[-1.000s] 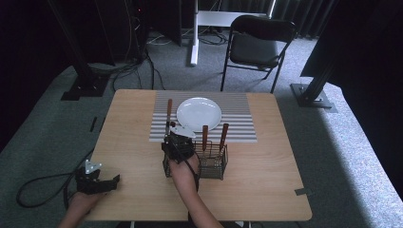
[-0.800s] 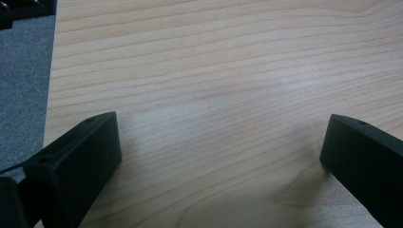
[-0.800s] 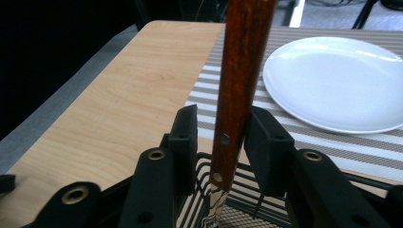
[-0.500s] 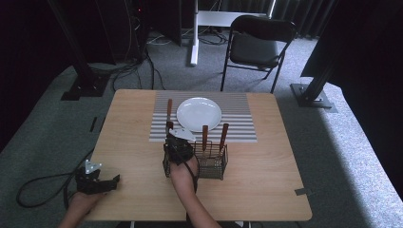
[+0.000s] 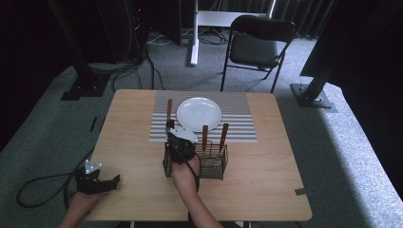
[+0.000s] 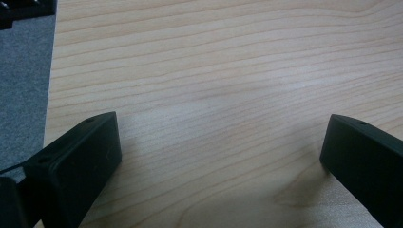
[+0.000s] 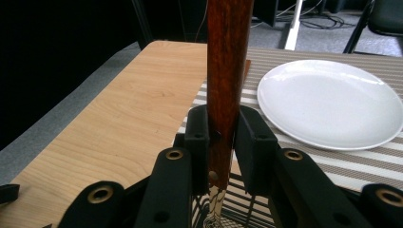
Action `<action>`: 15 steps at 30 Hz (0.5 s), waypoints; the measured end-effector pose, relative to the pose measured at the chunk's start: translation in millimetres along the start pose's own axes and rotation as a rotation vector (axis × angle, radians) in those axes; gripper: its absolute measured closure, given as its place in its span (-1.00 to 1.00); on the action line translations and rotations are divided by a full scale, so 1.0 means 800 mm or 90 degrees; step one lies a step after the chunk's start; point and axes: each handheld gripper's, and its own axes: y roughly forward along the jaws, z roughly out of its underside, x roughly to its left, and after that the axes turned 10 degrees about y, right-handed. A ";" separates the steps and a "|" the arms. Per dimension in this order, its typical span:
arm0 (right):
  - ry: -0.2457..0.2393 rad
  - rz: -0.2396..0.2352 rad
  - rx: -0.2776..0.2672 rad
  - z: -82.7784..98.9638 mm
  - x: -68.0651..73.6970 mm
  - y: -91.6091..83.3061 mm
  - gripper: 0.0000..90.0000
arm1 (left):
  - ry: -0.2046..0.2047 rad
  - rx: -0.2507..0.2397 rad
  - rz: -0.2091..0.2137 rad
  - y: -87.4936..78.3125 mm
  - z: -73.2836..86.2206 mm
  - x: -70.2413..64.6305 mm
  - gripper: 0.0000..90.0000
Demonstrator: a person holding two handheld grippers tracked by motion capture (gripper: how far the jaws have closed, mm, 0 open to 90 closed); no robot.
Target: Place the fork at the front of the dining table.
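Observation:
My right gripper (image 5: pixel 177 135) (image 7: pixel 223 128) is shut on the reddish-brown wooden handle (image 5: pixel 168 108) (image 7: pixel 228 47) of a utensil. The handle stands upright between the pads, and its metal lower end drops toward the left end of a black wire caddy (image 5: pixel 214 166). Two more wooden-handled utensils (image 5: pixel 205 135) (image 5: pixel 223 133) stand in the caddy. A white plate (image 5: pixel 199 114) (image 7: pixel 328 102) lies on a striped placemat (image 5: pixel 237 118) (image 7: pixel 380 164) just beyond. My left gripper (image 5: pixel 108 182) (image 6: pixel 221 156) rests open at the table's near left corner, with bare wood between its jaws.
The light wooden table (image 5: pixel 266 190) ends close to the left gripper, with grey carpet (image 6: pixel 21 85) past the edge. A cable (image 5: pixel 38 190) trails off the left gripper onto the floor. A black folding chair (image 5: pixel 256 47) stands behind the table.
The right gripper has edged slightly toward the plate, at the wooden handle. The left gripper has kept still.

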 end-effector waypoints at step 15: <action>-0.017 -0.014 -0.019 -0.013 -0.001 -0.022 0.69 | 0.000 0.000 0.000 0.000 0.000 0.000 -1.00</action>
